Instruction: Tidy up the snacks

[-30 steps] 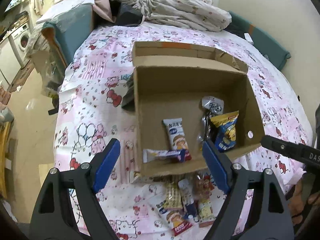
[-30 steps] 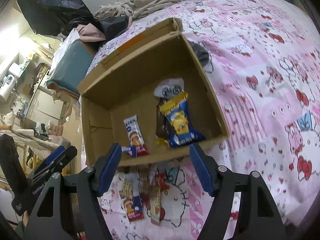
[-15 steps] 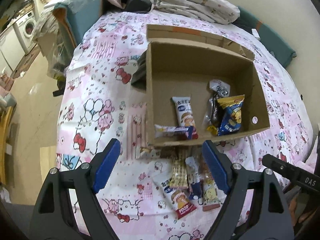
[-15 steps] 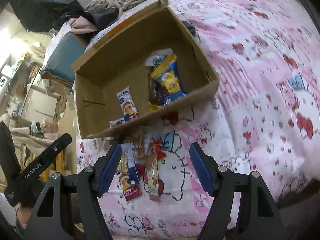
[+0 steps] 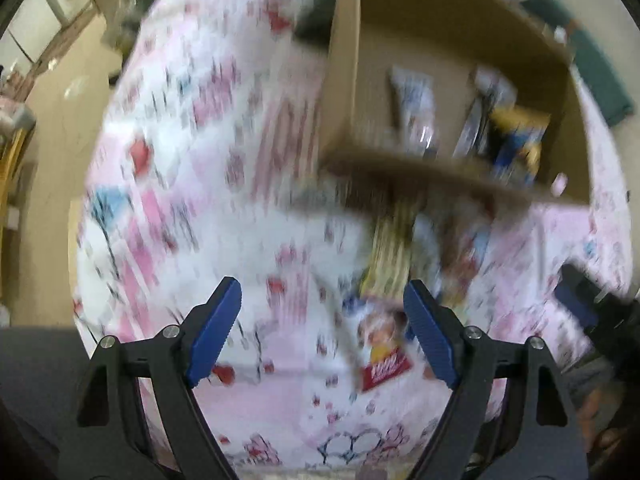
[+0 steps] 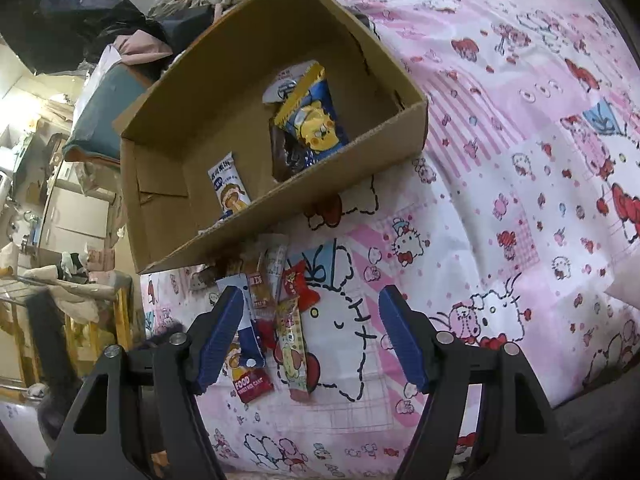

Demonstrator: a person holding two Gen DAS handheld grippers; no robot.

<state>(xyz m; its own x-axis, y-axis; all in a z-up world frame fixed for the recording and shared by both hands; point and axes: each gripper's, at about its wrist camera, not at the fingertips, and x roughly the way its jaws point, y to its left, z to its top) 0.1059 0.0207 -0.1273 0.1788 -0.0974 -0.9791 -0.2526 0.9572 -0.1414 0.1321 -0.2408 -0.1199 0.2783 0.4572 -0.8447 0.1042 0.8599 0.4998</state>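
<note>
An open cardboard box (image 6: 384, 136) (image 5: 344, 80) lies on the pink cartoon bedspread. Inside it are a white snack bar (image 6: 230, 188), a blue and yellow packet (image 6: 314, 124) and a dark wrapper. Several snack packets lie on the sheet in front of the box, among them a red-ended "FOOD" bar (image 6: 252, 386) (image 5: 384, 368) and a yellow-green stick (image 6: 292, 344). My right gripper (image 6: 312, 336) hangs open just above that pile, nothing between its fingers. My left gripper (image 5: 324, 332) is open too, over the same pile; its view is motion-blurred. The right gripper's tip (image 5: 580, 304) shows at the far right.
Rumpled bedding and dark clothes (image 6: 132, 28) are heaped behind the box. Left of the bed stand cluttered furniture and a wooden frame (image 6: 60, 280). The bed's near edge (image 6: 520, 420) runs just below the grippers. Bare sheet (image 6: 520, 160) stretches right of the box.
Both grippers have come down toward the loose packets in front of the box, which now look larger. The left one dropped fast and tipped steeply downward. Both stayed open.
</note>
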